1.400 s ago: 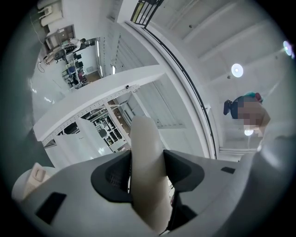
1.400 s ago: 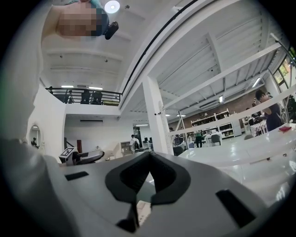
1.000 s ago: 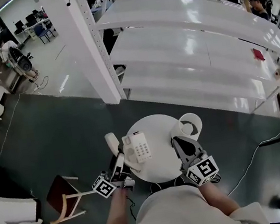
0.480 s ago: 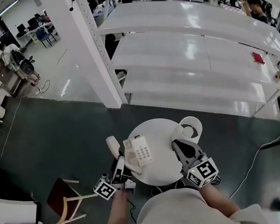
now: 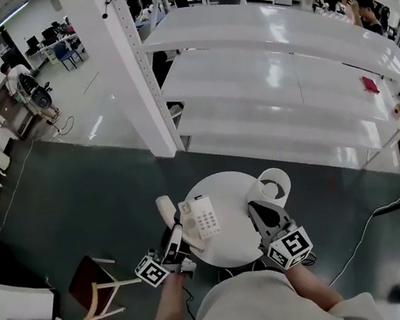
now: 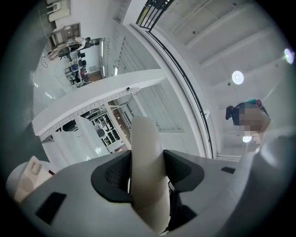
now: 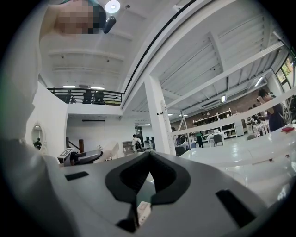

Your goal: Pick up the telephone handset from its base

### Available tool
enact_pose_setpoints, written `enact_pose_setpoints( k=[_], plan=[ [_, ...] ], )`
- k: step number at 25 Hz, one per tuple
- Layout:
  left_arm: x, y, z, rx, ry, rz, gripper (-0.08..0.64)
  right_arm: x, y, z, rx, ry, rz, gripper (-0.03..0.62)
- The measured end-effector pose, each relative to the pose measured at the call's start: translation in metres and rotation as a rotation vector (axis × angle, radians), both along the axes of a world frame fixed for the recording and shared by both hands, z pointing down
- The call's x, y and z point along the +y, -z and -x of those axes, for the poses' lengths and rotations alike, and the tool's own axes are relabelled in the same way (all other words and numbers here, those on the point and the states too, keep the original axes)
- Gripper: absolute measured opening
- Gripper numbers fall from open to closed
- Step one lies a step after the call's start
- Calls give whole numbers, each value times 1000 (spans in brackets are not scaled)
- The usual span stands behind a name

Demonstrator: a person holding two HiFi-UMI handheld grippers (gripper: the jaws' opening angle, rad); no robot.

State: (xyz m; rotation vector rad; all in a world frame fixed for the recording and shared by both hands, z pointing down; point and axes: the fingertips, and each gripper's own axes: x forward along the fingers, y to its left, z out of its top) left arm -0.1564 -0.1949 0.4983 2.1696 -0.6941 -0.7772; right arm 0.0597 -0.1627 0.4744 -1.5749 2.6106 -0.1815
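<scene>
Against the view of a second ago, little differs. The handset (image 5: 166, 210) was already clear of its base and in the left tongs (image 5: 175, 236), and it is there now. The whole scene sits a shade lower in the head view, surface and tongs alike. Measured against the round white surface (image 5: 235, 242), neither pair of tongs has shifted. The right tongs (image 5: 255, 205) look the same as before.

The left tongs are pinching the cream handset. In the left gripper view both dark pads press its sides, and its rounded end stands up past them toward twelve o'clock. In the head view these tongs hang at the surface's eight o'clock edge. The handset runs out of them toward twelve o'clock, just beyond the rim. It lies at nine o'clock from the telephone base (image 5: 204, 216), close beside it and off its cradle. Whether the two touch cannot be told from above. The base, keypad up, sits left of the surface's centre.

The right tongs are over the surface's four o'clock side, at three o'clock from the base and well apart from the handset. Their tips are pressed together, with nothing pinched between them.

A white mug-like thing (image 5: 273, 184) stands at the surface's two o'clock edge. A chair (image 5: 92, 284) with a dark red seat stands on the floor at eight o'clock.
</scene>
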Motion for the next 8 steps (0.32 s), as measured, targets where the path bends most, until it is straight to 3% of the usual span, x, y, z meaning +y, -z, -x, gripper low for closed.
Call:
enact_pose_setpoints(
  k=[8],
  plan=[
    [-1,-2,0,-2,-6,6,221,-2,-1,0,7,3,-1,8]
  ],
)
